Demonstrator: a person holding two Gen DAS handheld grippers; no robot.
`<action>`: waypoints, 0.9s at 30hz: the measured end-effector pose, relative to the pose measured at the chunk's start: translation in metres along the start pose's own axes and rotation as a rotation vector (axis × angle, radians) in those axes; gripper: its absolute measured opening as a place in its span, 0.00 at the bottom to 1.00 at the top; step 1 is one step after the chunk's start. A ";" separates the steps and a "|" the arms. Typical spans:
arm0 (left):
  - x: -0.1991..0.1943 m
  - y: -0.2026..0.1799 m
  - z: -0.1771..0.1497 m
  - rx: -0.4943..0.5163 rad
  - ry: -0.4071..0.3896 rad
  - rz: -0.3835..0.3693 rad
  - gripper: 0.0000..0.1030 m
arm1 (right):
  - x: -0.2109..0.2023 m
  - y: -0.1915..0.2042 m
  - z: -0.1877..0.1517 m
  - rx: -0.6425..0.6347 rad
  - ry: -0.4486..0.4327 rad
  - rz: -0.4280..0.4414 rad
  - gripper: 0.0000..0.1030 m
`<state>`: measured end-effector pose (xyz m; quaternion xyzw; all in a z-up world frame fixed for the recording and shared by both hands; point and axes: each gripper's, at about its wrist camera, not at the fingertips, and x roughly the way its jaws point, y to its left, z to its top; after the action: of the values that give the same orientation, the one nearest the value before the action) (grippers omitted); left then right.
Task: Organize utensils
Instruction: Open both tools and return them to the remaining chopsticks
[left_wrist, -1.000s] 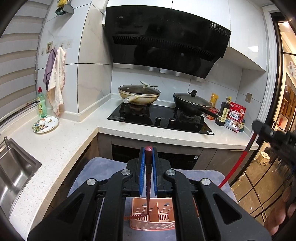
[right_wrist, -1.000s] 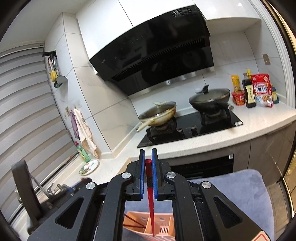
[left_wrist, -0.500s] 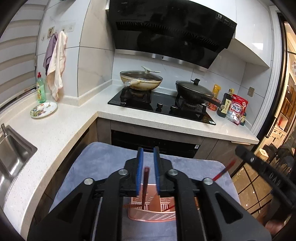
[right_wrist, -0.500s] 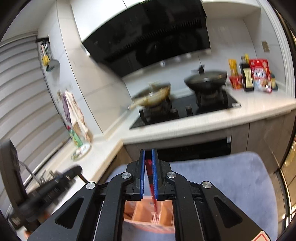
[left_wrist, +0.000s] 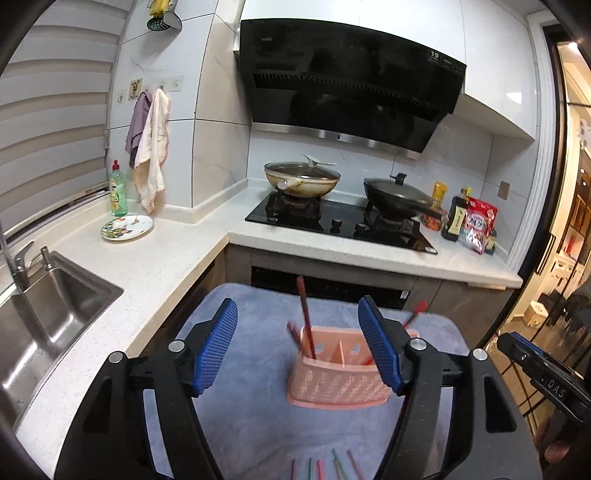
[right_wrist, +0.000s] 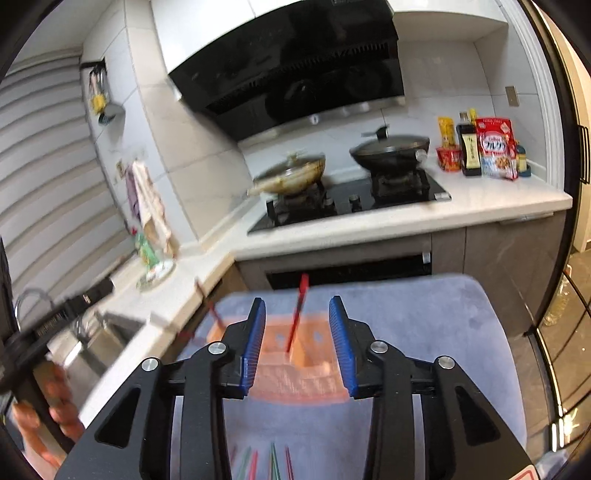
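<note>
Blue ribbed pads line both grippers, each mounted on black linkage arms and pitched downward toward a lilac-grey mat.

Left gripper: the jaws have just been opening and now stand wide apart, with nothing pressed between the pads. It is aimed down at the pink holder, which shows in the gap between the fingers toward the right one. In the right wrist view, a person's hand grips the left tool at the left edge; motion blur hides its details.

Pink holder: a perforated plastic caddy with an internal divider, standing on the mat. A dark red chopstick stands tilted in its left compartment, with another short stick end showing just beside it. A red chopstick leans out of the right side, partly hidden behind the right finger of the left gripper.

Right gripper: the jaws have just been opening and stand partly apart, clear of the red chopstick, which rises from the holder between them. The holder is blurred in this view.

Loose chopsticks, red and green, lie on the near edge of the mat, below both grippers.
</note>
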<state>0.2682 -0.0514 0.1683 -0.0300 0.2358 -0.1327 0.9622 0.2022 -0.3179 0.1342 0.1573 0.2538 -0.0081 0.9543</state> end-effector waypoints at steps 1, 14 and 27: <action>-0.006 0.002 -0.008 0.006 0.008 0.009 0.63 | -0.006 -0.001 -0.016 -0.006 0.027 0.001 0.34; -0.045 0.016 -0.153 0.060 0.238 0.067 0.63 | -0.049 -0.009 -0.181 -0.031 0.276 -0.038 0.34; -0.055 0.026 -0.240 0.056 0.401 0.063 0.62 | -0.042 -0.008 -0.278 -0.053 0.444 -0.059 0.30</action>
<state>0.1168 -0.0100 -0.0227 0.0312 0.4197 -0.1124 0.9001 0.0309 -0.2433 -0.0762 0.1226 0.4622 0.0054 0.8783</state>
